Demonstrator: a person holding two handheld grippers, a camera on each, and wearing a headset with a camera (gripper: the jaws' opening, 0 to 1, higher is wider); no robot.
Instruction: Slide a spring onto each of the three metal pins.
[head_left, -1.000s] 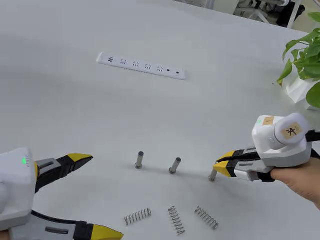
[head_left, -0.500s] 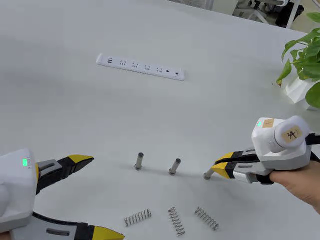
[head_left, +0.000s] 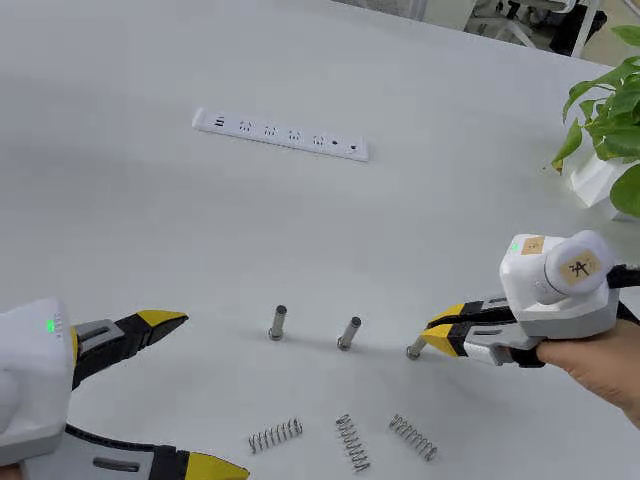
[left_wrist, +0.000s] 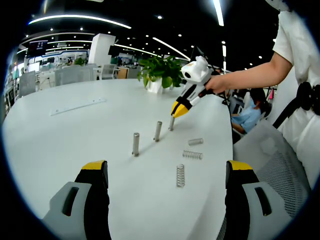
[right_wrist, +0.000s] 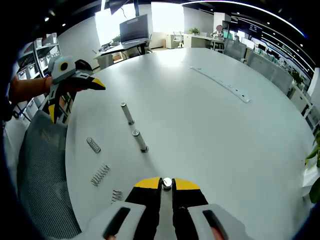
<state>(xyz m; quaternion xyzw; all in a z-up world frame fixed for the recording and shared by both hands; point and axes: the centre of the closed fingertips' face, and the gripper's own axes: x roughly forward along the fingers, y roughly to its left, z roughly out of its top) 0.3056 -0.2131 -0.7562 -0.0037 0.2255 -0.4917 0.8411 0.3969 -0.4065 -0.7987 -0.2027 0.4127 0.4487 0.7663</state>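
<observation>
Three short metal pins lie in a row on the white table: a left pin (head_left: 278, 321), a middle pin (head_left: 348, 332) and a right pin (head_left: 415, 349). My right gripper (head_left: 438, 339) is shut on the right pin (right_wrist: 166, 183), whose round end shows between the yellow tips, and the pin leans. Three loose springs lie nearer me: one spring (head_left: 275, 433), a second spring (head_left: 351, 440) and a third spring (head_left: 412, 436). At the lower left my left gripper (head_left: 190, 392) stands wide open and holds nothing, left of the pins (left_wrist: 135, 144).
A white power strip (head_left: 282, 133) lies farther back on the table. A green plant (head_left: 605, 100) in a white pot (head_left: 598, 180) stands at the right edge. Office chairs and desks surround the table in both gripper views.
The right gripper has shifted slightly left with the right pin at its tips, and the pin leans more than before. The left gripper has stayed put.
</observation>
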